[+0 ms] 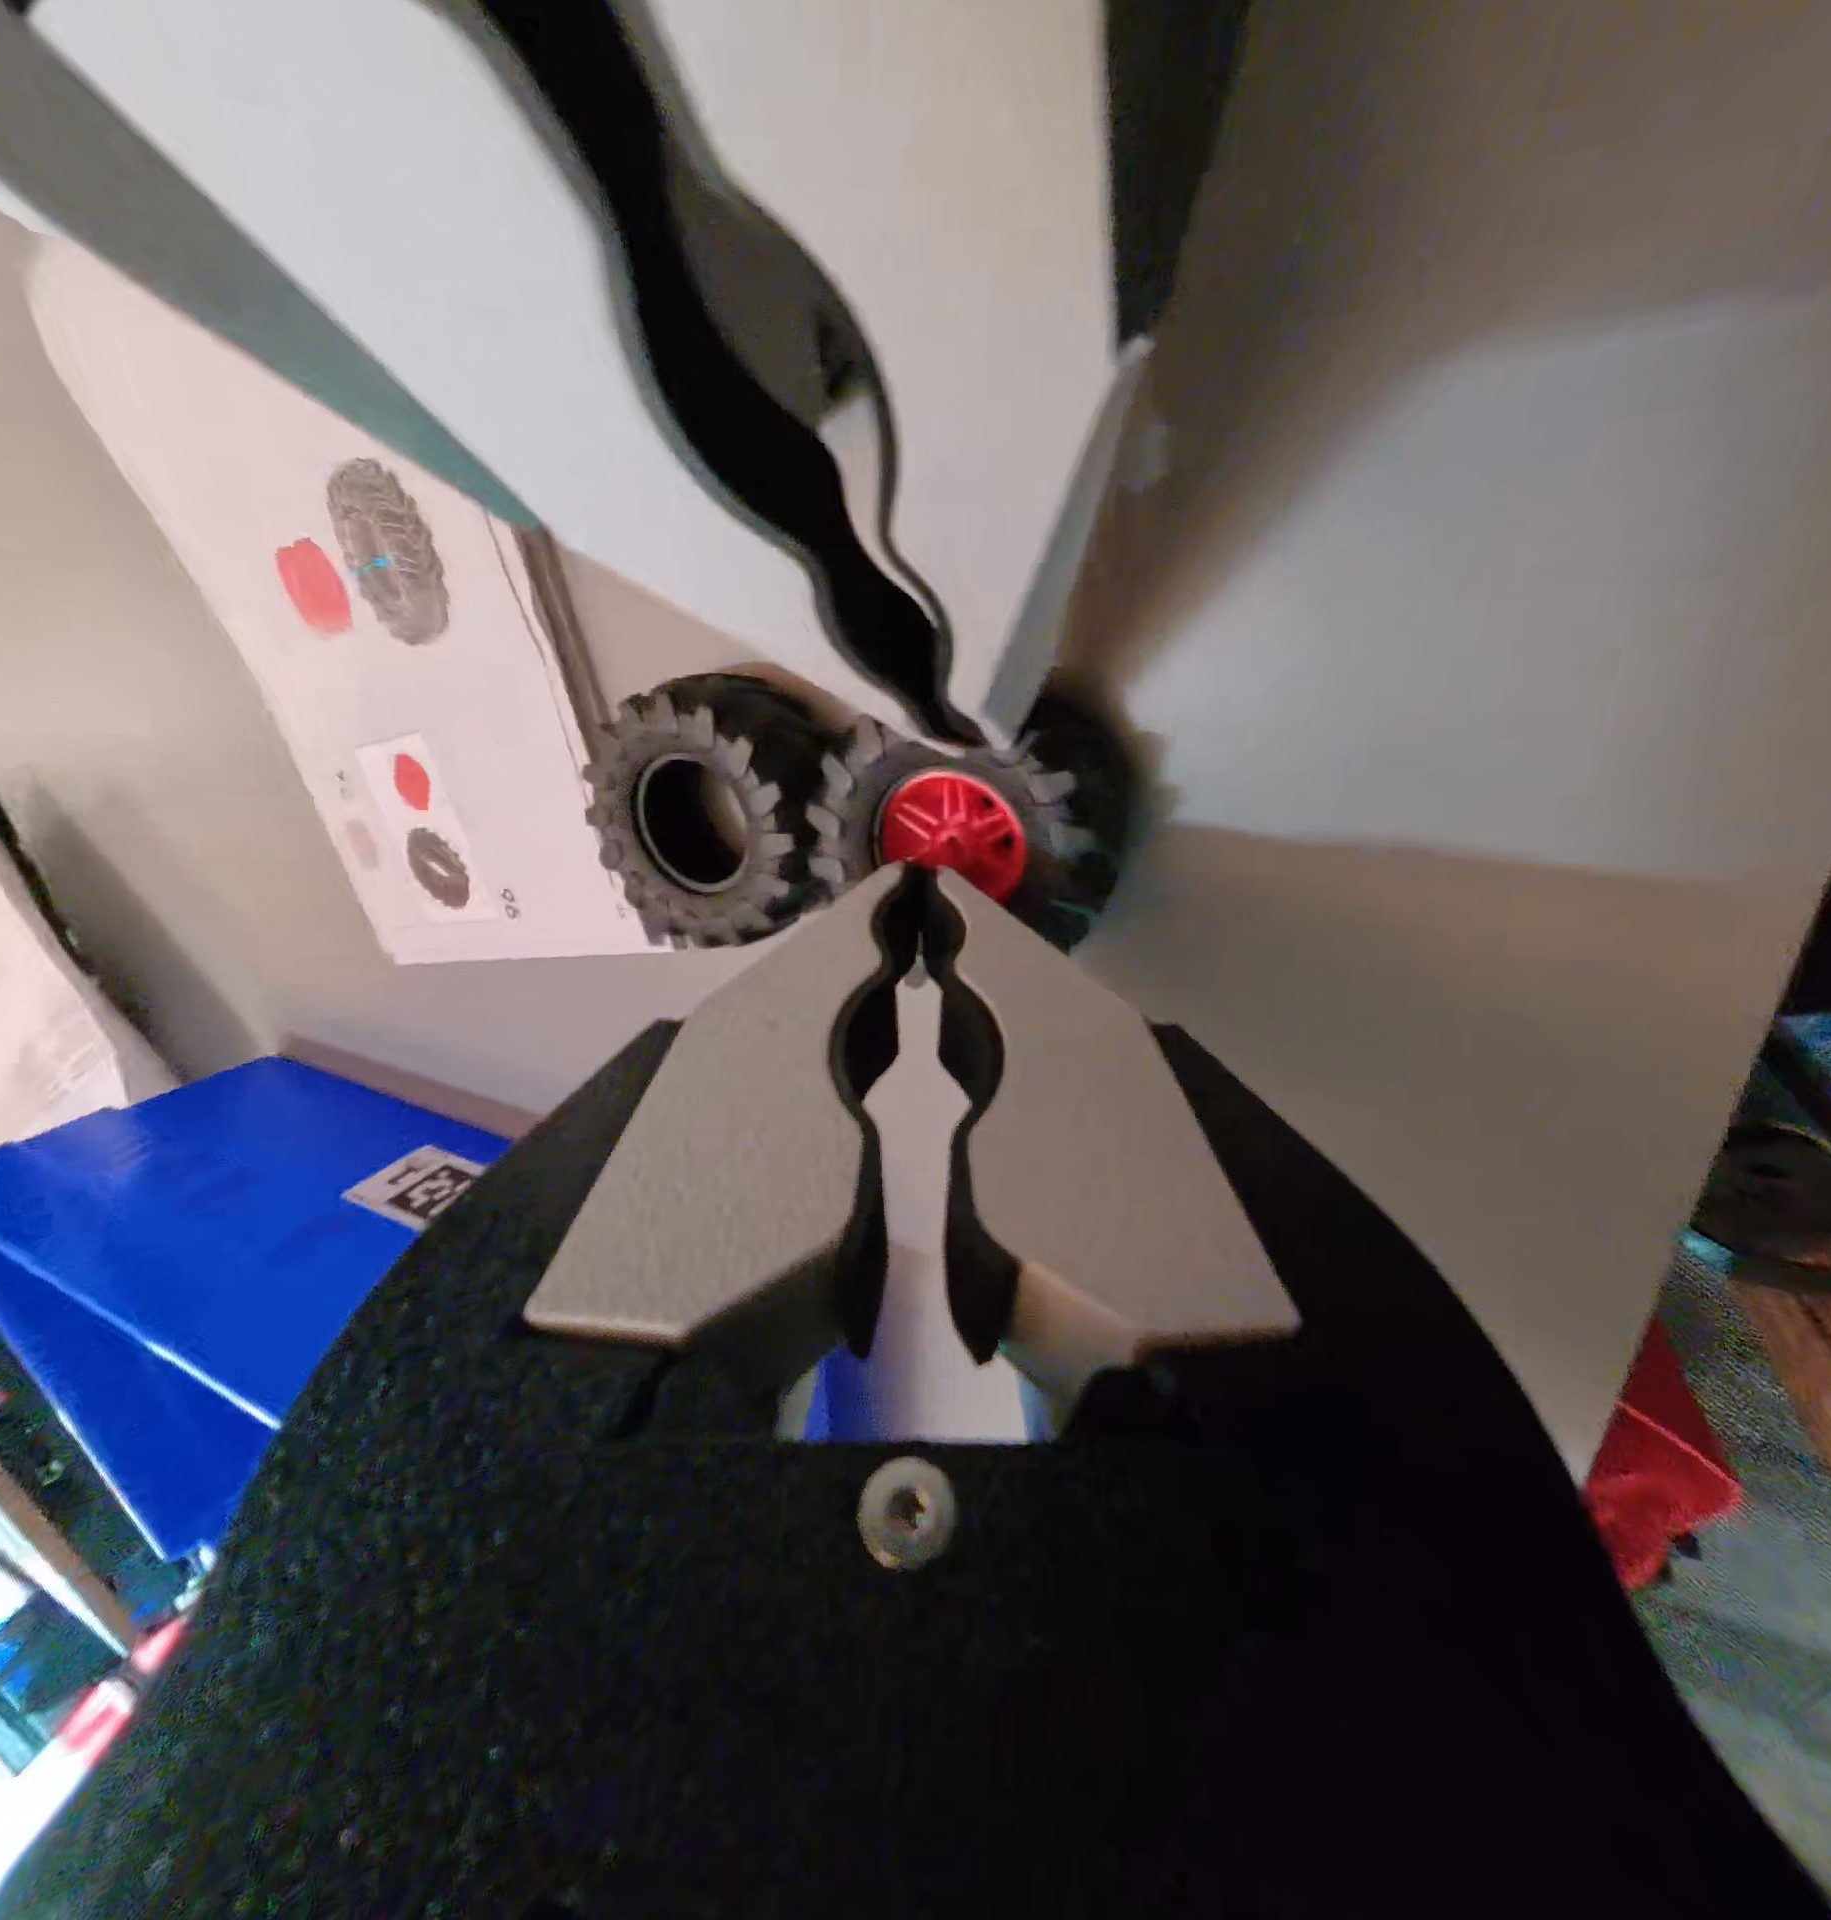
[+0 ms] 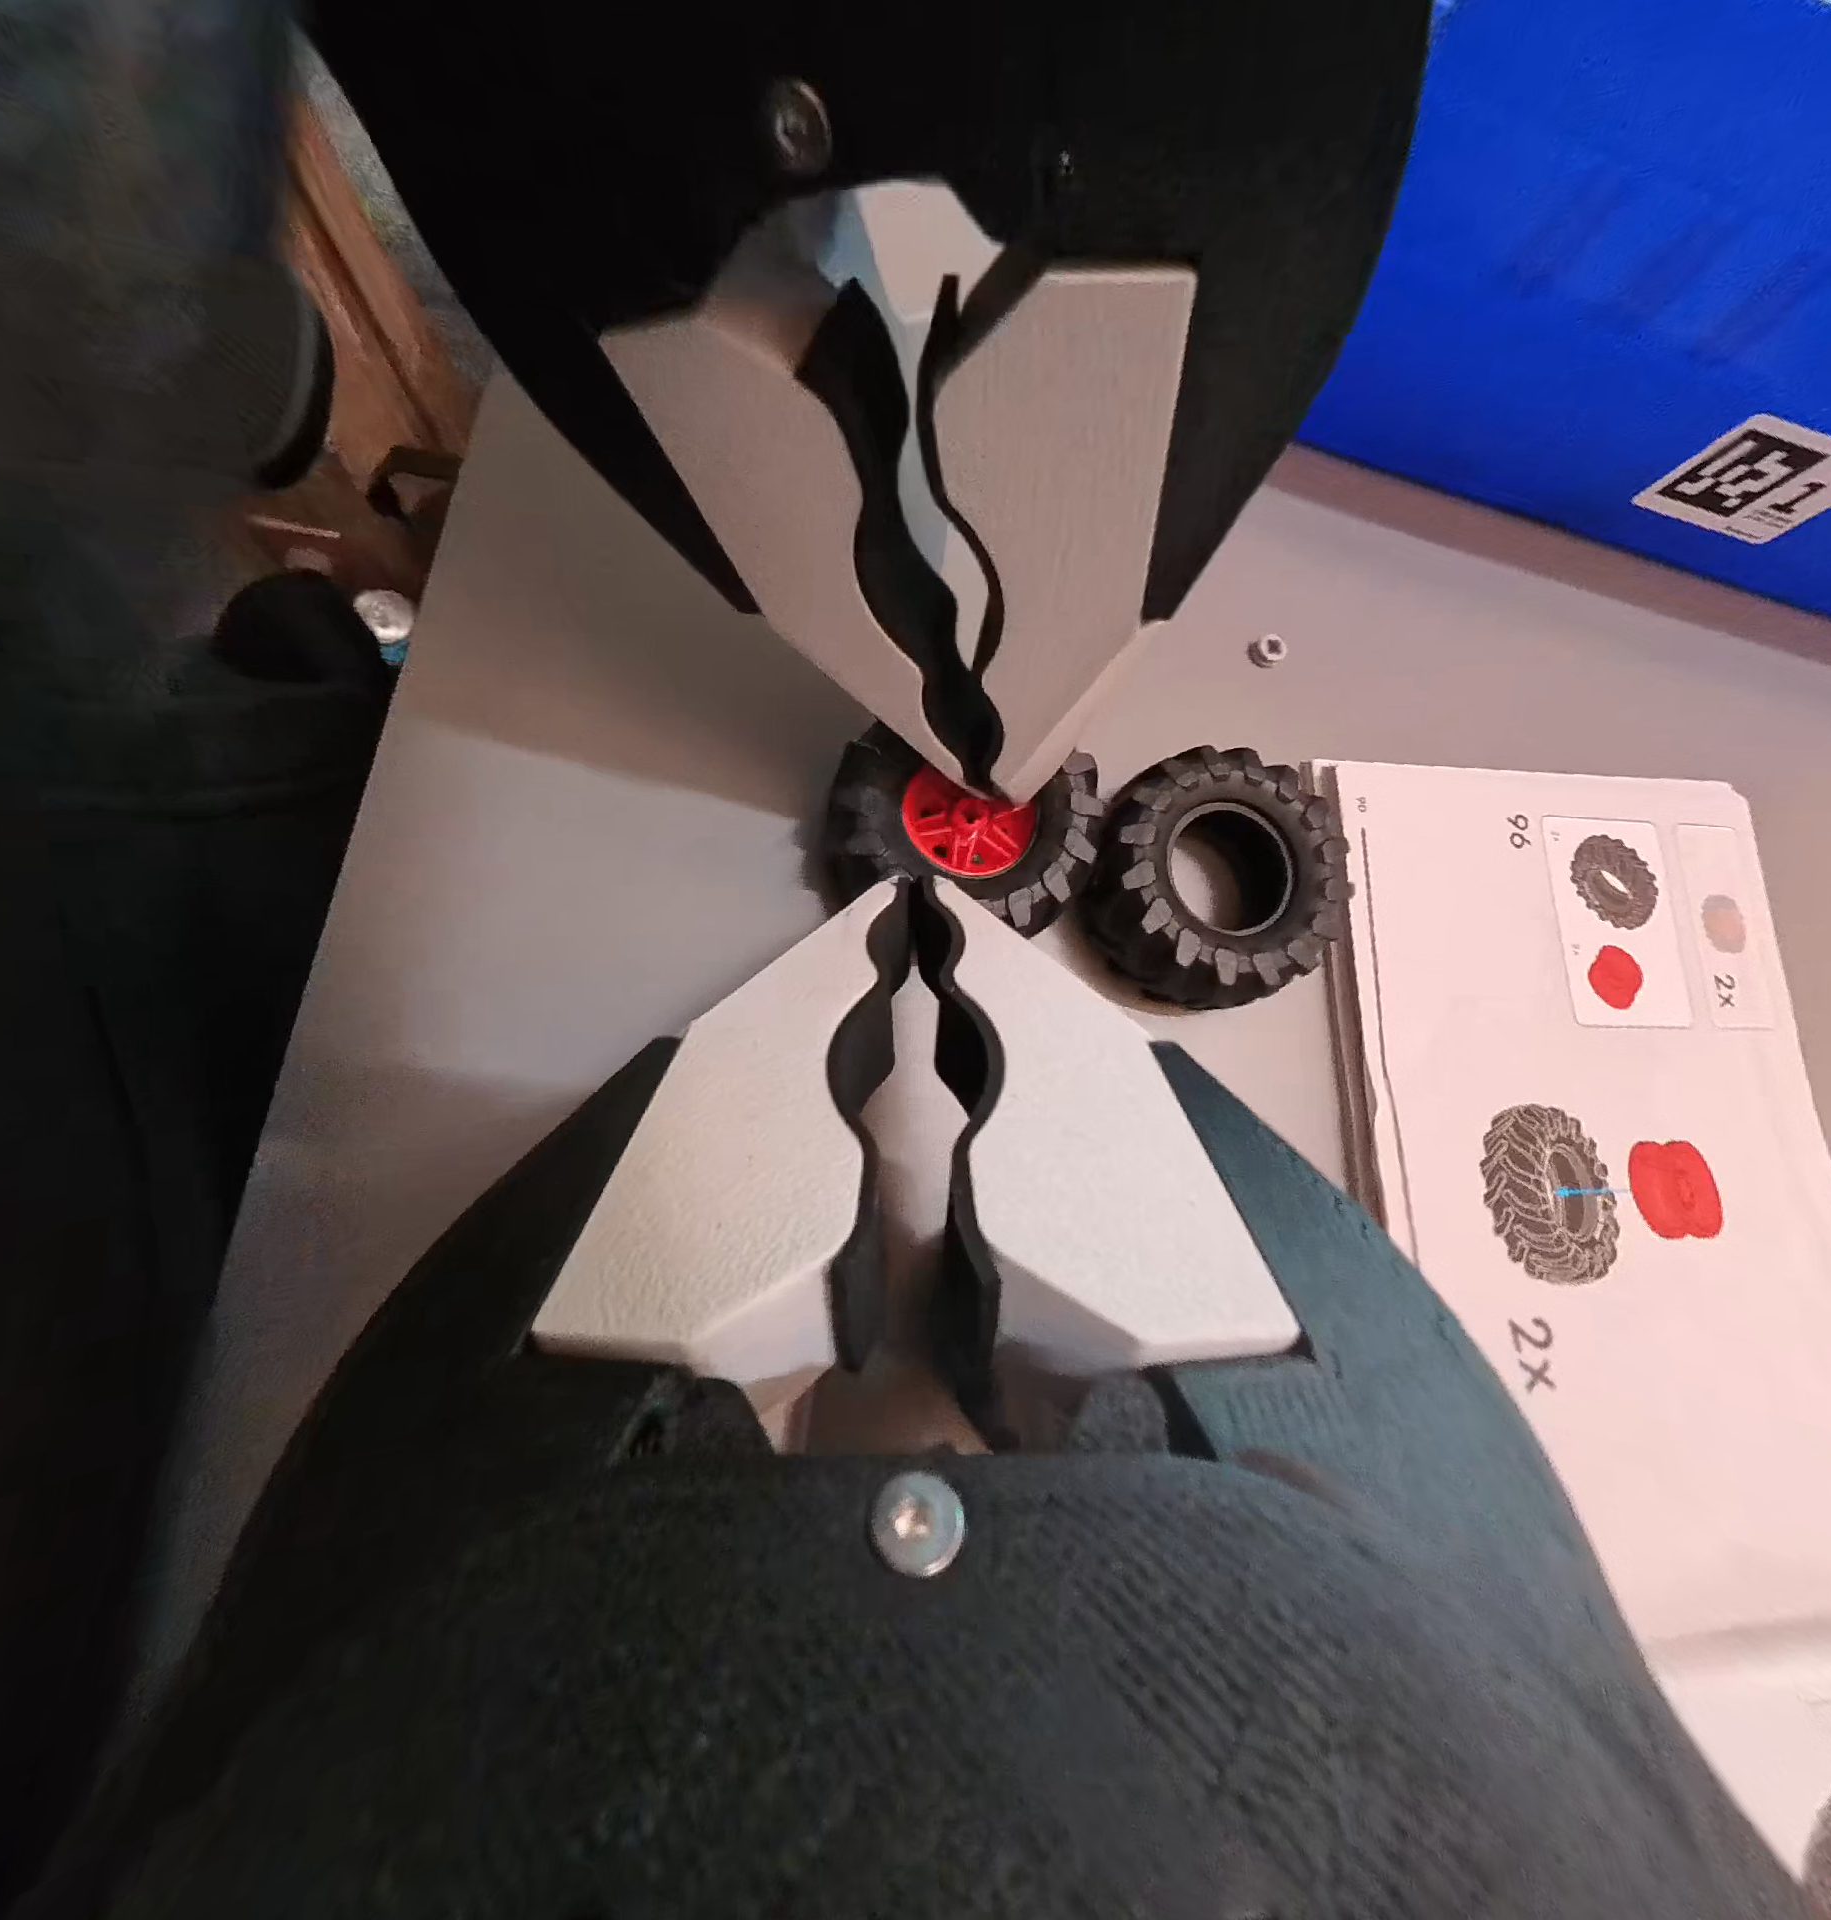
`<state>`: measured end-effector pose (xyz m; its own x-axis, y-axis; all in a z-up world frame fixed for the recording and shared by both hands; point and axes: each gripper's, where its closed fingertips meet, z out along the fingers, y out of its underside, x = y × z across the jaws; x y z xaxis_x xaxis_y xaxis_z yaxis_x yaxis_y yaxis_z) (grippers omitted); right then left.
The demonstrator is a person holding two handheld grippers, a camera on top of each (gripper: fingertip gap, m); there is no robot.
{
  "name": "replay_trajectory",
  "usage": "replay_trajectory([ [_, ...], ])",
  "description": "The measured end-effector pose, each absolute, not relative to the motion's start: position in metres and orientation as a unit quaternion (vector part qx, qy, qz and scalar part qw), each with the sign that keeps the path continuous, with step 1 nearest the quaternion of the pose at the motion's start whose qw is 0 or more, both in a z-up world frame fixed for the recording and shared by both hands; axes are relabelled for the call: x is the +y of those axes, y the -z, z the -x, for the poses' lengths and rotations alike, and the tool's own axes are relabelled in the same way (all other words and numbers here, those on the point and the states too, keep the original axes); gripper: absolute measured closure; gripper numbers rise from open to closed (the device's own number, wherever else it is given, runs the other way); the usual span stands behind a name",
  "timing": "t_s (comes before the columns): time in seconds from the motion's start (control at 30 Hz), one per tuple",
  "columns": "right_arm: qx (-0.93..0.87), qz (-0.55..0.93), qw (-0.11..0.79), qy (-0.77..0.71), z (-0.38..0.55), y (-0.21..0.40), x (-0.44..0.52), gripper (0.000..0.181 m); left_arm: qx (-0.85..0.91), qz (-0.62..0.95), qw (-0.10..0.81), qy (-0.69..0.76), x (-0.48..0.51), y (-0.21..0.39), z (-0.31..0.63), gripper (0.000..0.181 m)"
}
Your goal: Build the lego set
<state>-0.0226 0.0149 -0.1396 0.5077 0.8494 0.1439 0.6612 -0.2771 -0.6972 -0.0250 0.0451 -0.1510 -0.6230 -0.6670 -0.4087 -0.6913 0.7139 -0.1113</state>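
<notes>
A black tyre lies flat on the pale table with a red wheel hub seated in its hole. My left gripper is shut, its tips touching the hub's near edge. My right gripper comes in from the opposite side, also shut, tips at the hub's far edge. In the right wrist view, the right gripper and the left gripper meet tip to tip over the hub and its tyre. A second, empty tyre lies right beside it, also seen in the left wrist view.
An open instruction booklet lies on the table next to the empty tyre, also in the left wrist view. A blue box with a black-and-white marker tag stands at the table's edge. A small screw sits in the table top. Less than 4 cm separates the two grippers' tips.
</notes>
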Motion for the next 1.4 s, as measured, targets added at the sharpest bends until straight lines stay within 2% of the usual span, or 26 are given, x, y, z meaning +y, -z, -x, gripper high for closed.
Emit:
replay_trajectory([
  [0.13,-0.473,0.788,0.376,-0.122,0.023,0.140,0.015,0.181,0.898,0.377,0.224,0.013,0.044,0.148,0.024,0.181],
  [0.23,-0.460,0.786,0.393,-0.125,0.022,0.140,0.015,0.181,0.879,0.389,0.271,0.048,0.056,0.131,0.020,0.181],
  [0.83,-0.483,0.774,0.399,-0.094,0.027,0.141,0.016,0.181,0.948,0.248,0.197,-0.017,0.058,0.148,0.024,0.181],
  [1.0,-0.478,0.770,0.411,-0.098,0.027,0.141,0.016,0.181,0.943,0.248,0.219,-0.030,0.058,0.150,0.023,0.181],
  [1.4,-0.466,0.764,0.433,-0.108,0.028,0.140,0.017,0.181,0.951,0.277,0.139,0.007,0.055,0.155,0.021,0.181],
])
